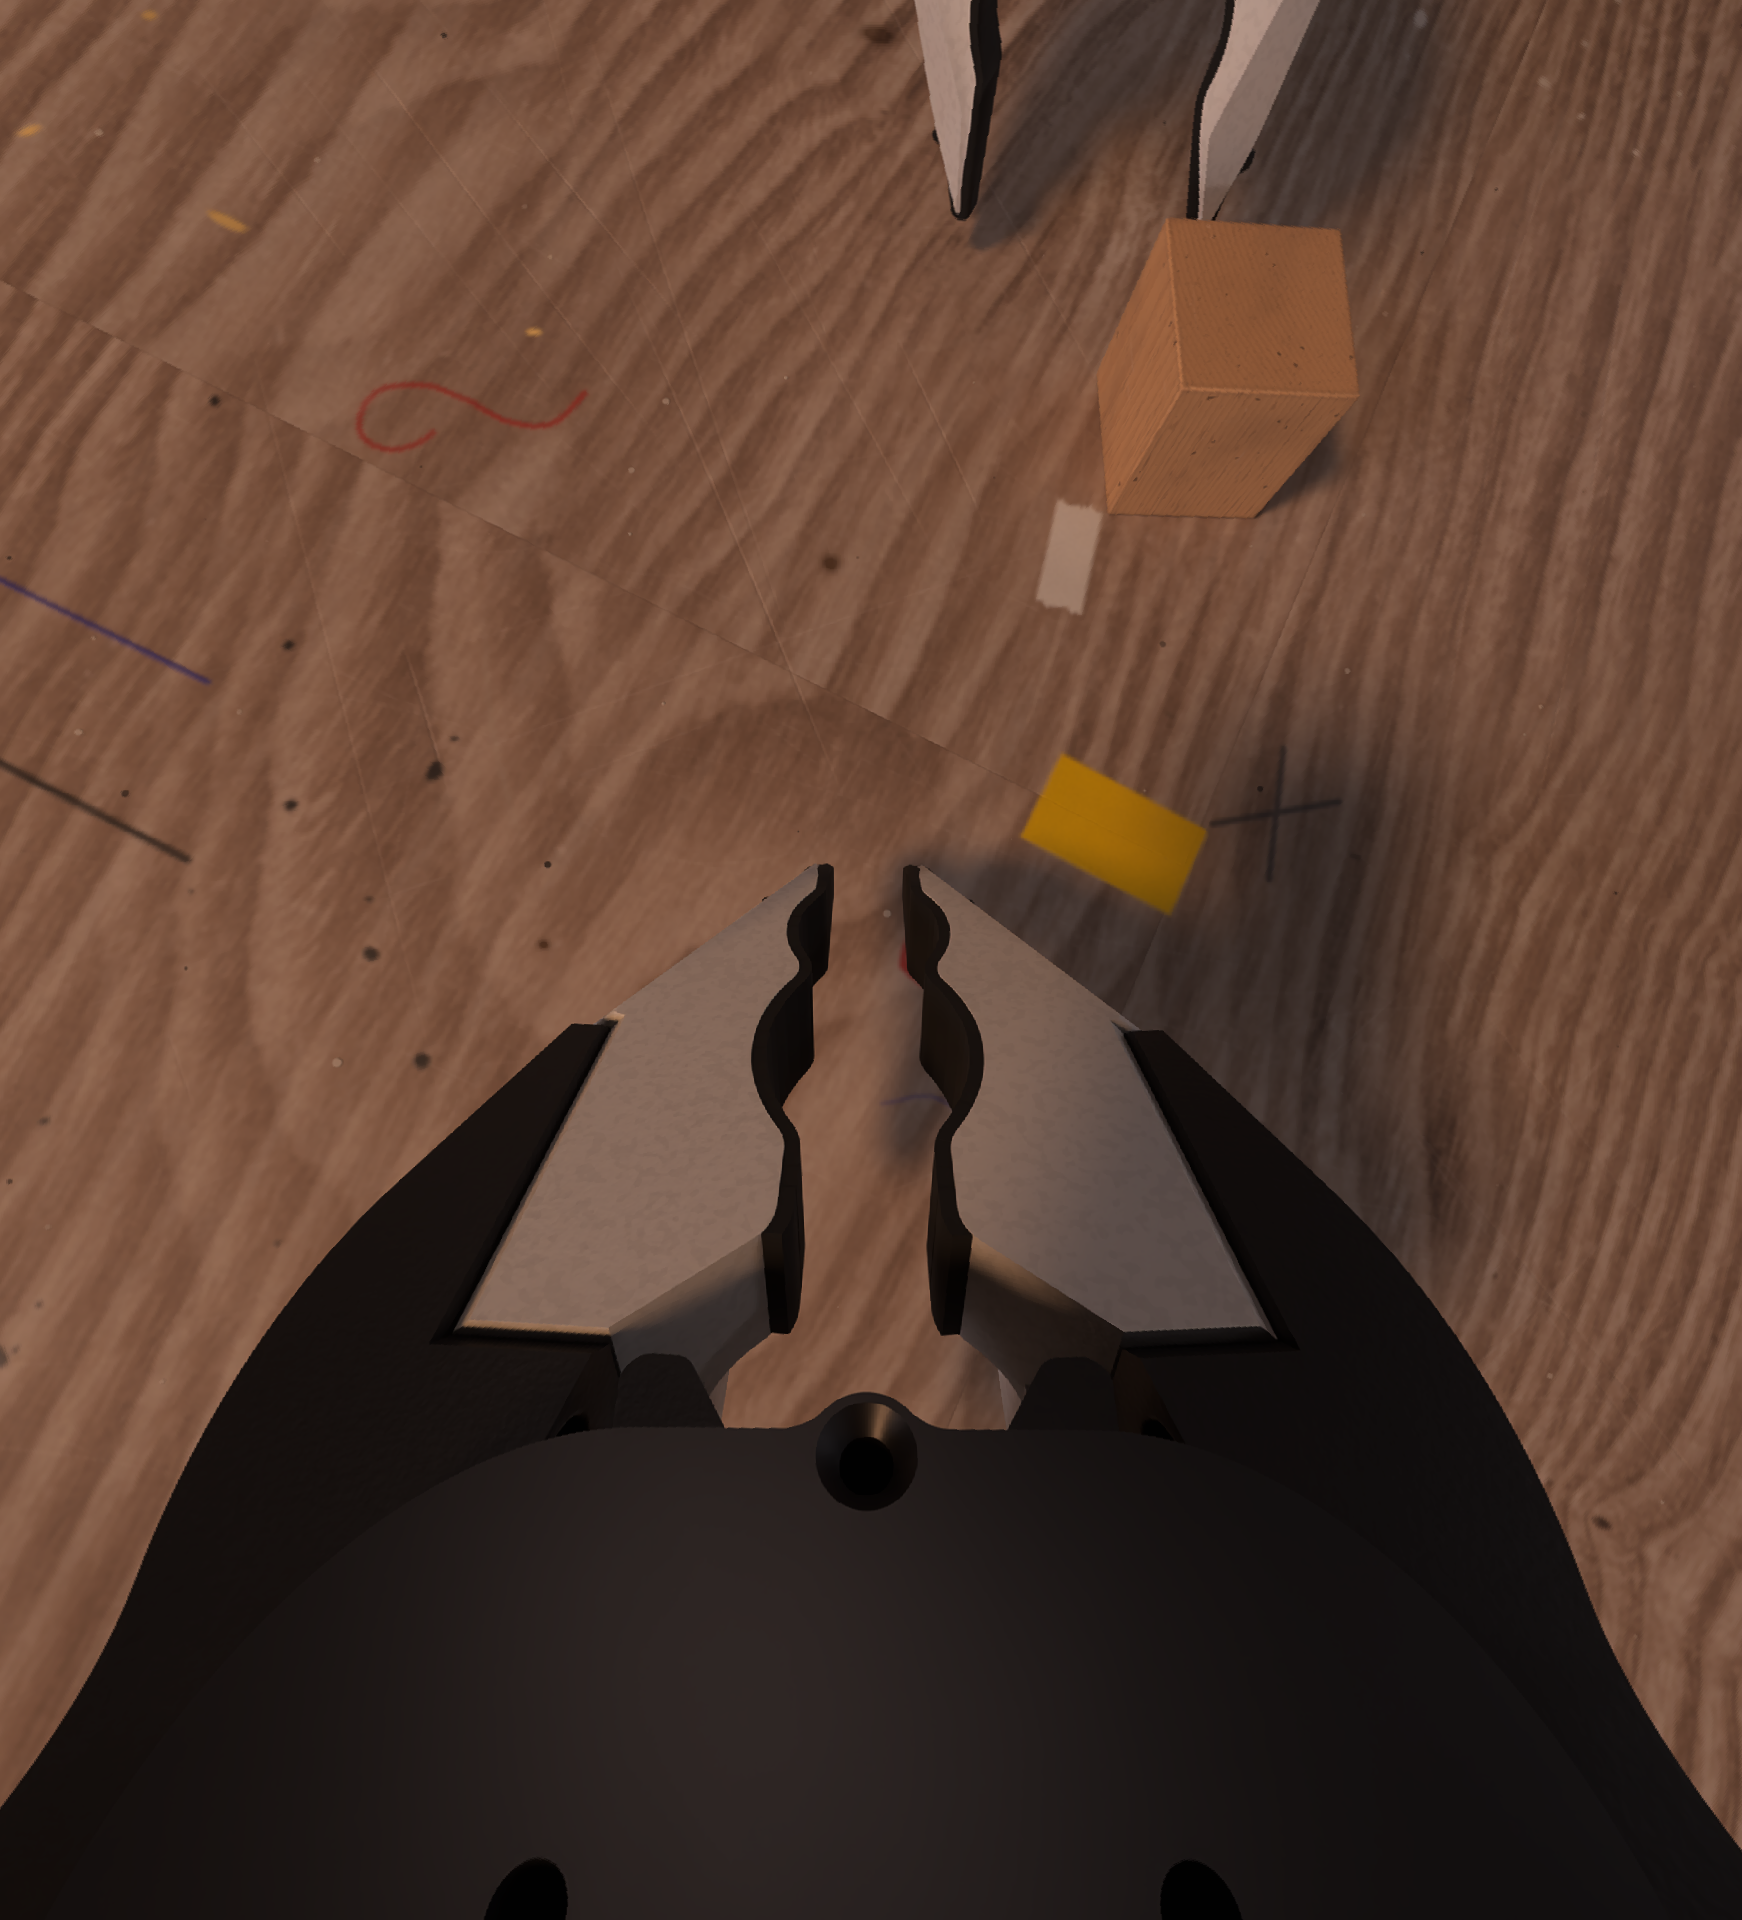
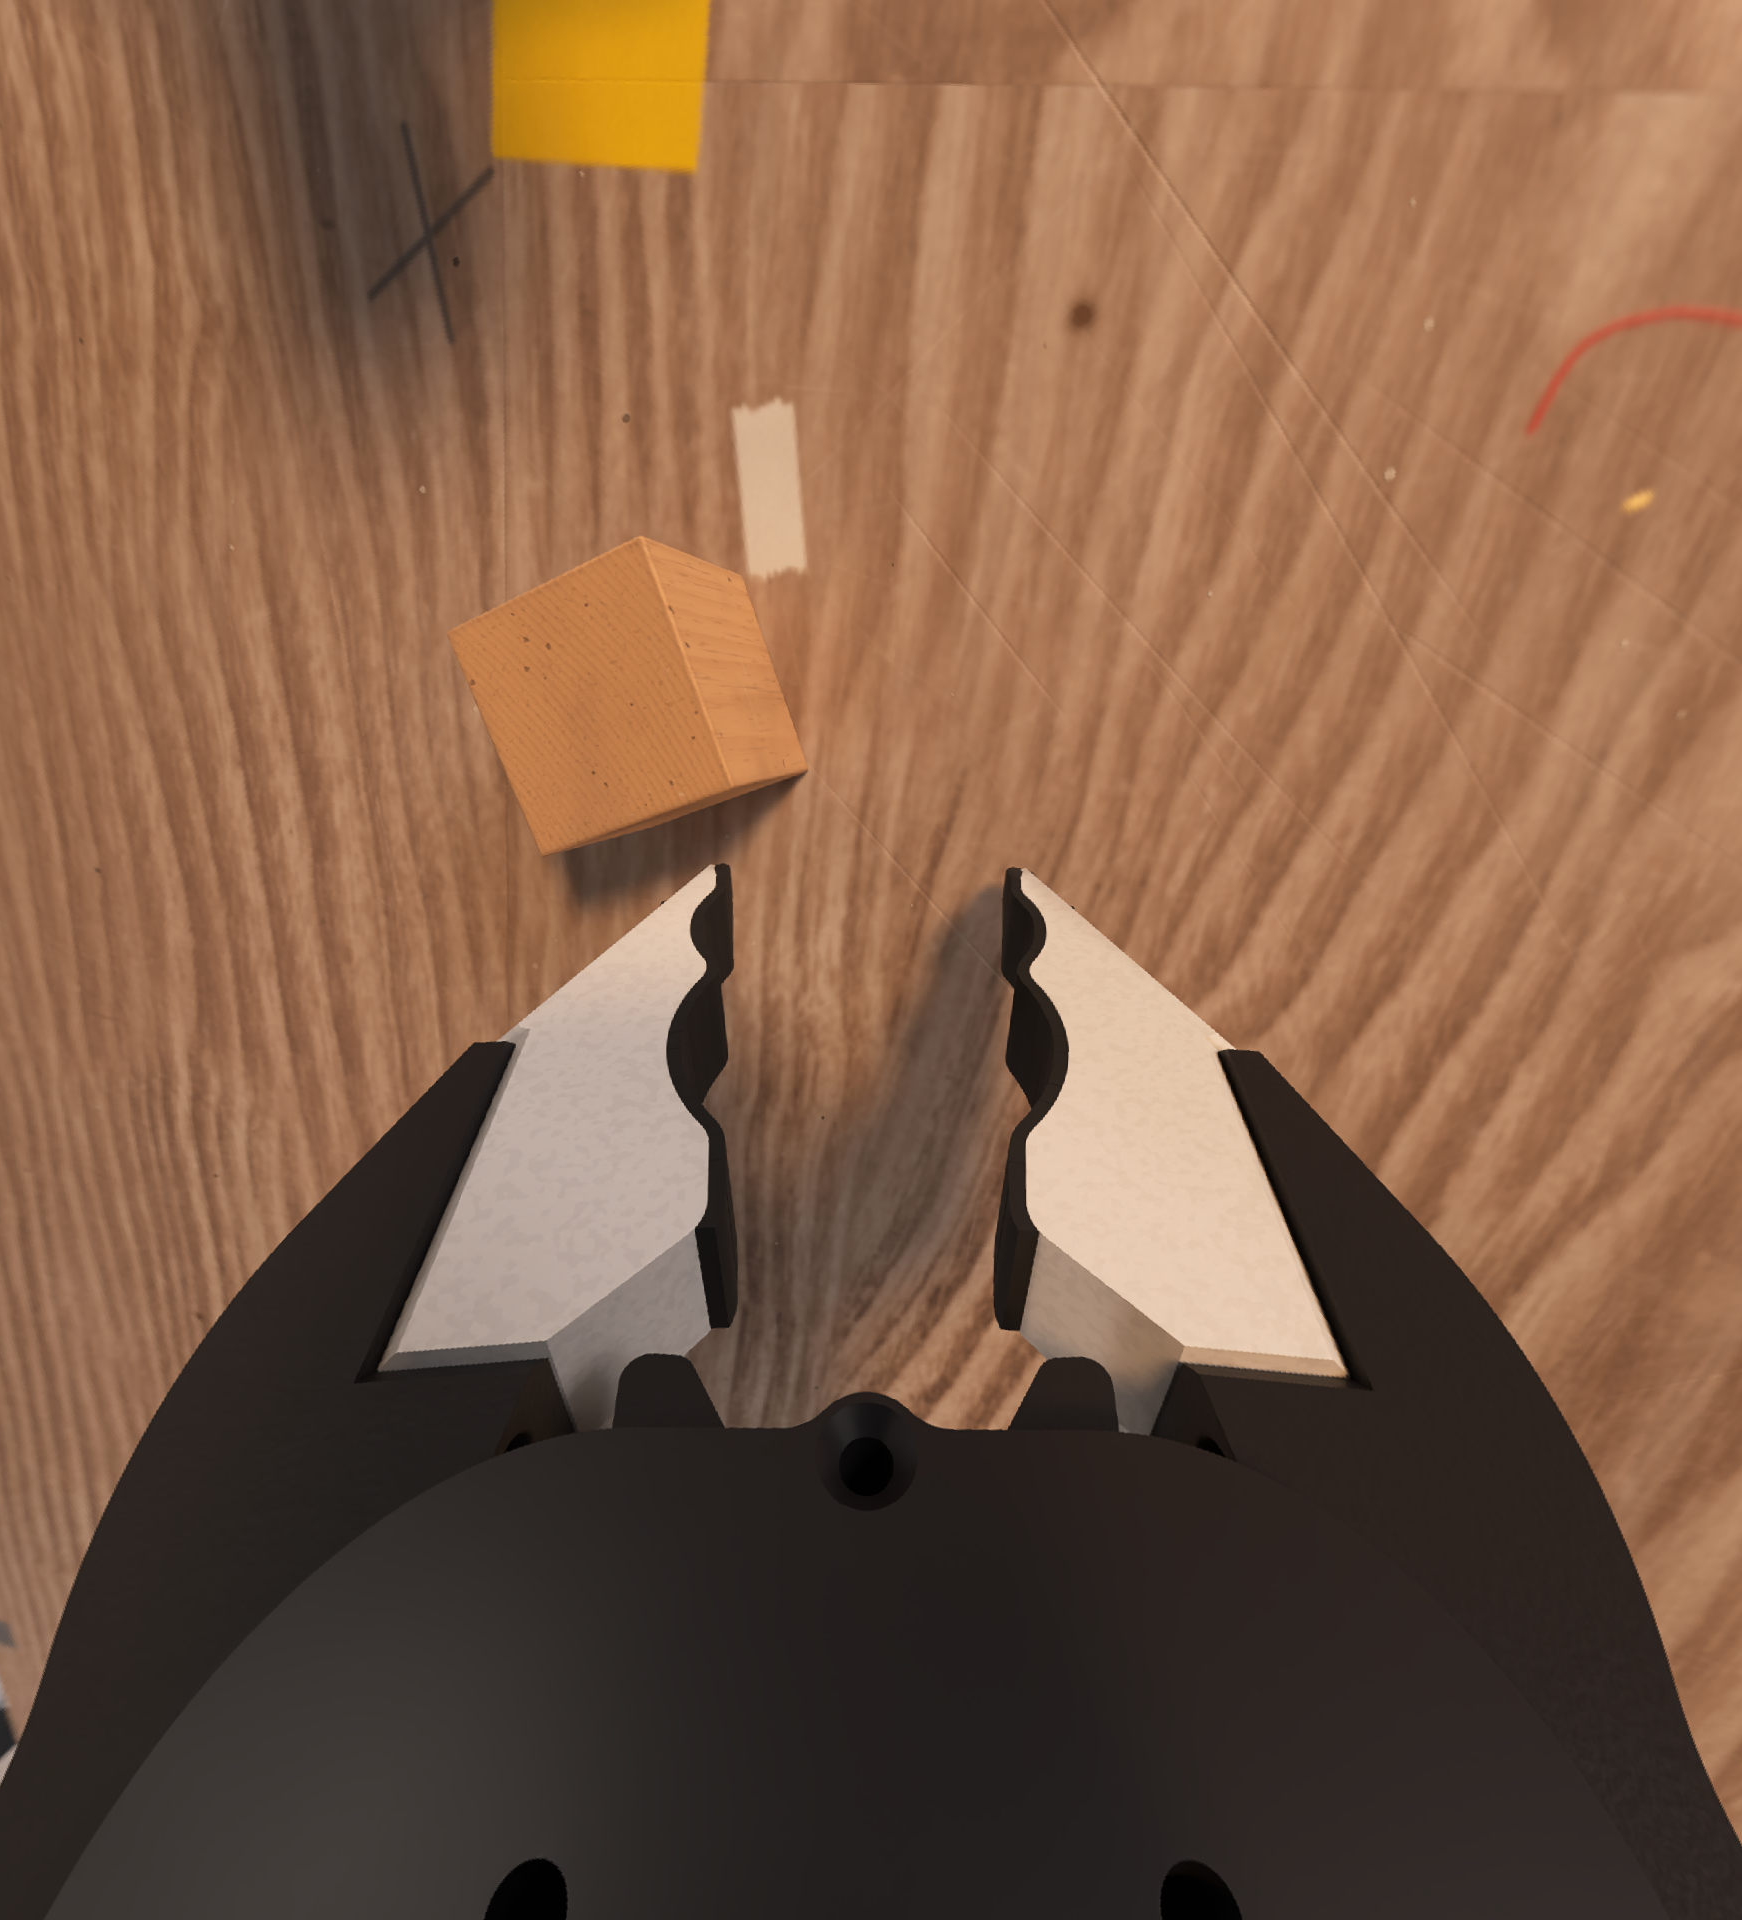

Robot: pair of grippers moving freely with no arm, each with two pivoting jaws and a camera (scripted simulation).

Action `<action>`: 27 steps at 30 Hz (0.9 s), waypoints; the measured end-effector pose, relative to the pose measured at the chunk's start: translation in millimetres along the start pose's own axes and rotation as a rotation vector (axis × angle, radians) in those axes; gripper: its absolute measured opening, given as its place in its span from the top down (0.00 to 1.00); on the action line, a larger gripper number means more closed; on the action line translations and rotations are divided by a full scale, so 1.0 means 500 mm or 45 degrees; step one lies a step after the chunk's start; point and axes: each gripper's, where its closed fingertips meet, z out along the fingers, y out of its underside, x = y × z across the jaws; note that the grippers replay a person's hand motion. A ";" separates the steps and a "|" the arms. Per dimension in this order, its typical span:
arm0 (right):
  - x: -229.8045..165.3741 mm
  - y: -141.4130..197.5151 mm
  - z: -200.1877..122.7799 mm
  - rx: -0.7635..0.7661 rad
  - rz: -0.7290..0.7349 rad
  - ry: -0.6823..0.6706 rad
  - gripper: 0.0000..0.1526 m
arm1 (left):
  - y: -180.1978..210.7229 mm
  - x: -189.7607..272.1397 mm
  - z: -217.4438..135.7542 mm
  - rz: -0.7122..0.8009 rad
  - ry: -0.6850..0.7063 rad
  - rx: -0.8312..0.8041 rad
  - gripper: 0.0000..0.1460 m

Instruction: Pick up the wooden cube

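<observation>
1. Here, the right tool [image 2: 864, 883] was spread wide with nothing between its two fingers, and it hung low over the table [image 2: 1262, 935].
2. The wooden cube [image 2: 628, 691] sat flat on the table just past the tip of that tool's left finger [image 2: 638, 1039]. It was not between the fingers yet. It was off to the left and turned a bit.
3. So the step looked like the reach, before any grab. I think the right tool would next need to slide left and forward, and maybe twist a little, so its fingers could go on two flat sides of the cube and then squeeze.
4. The left tool [image 1: 867, 878] was nearly pressed together, with only a thin gap and nothing in it. It was well away from the cube [image 1: 1225, 374].
5. Counting things: two tools, one wooden cube, one yellow patch [image 2: 597, 83], one pale strip of tape [image 2: 769, 488] just beyond the cube, one dark cross mark [image 2: 427, 234], and one red squiggle [image 1: 467, 416] drawn on the table.
</observation>
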 end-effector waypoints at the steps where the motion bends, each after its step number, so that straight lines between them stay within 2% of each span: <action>1: 0.000 -0.002 0.001 0.003 -0.026 0.012 0.65 | 0.000 0.000 0.000 0.001 0.000 0.001 0.91; 13: -0.010 -0.022 0.016 0.018 -0.209 0.067 0.62 | -0.006 0.007 0.006 0.016 0.014 0.006 0.91; 24: -0.002 -0.029 0.018 0.020 -0.248 0.121 0.75 | -0.007 0.009 0.009 0.021 0.017 0.005 0.91; 27: -0.020 -0.039 0.025 0.040 -0.269 0.062 0.85 | -0.008 0.010 0.010 0.023 0.017 0.005 0.91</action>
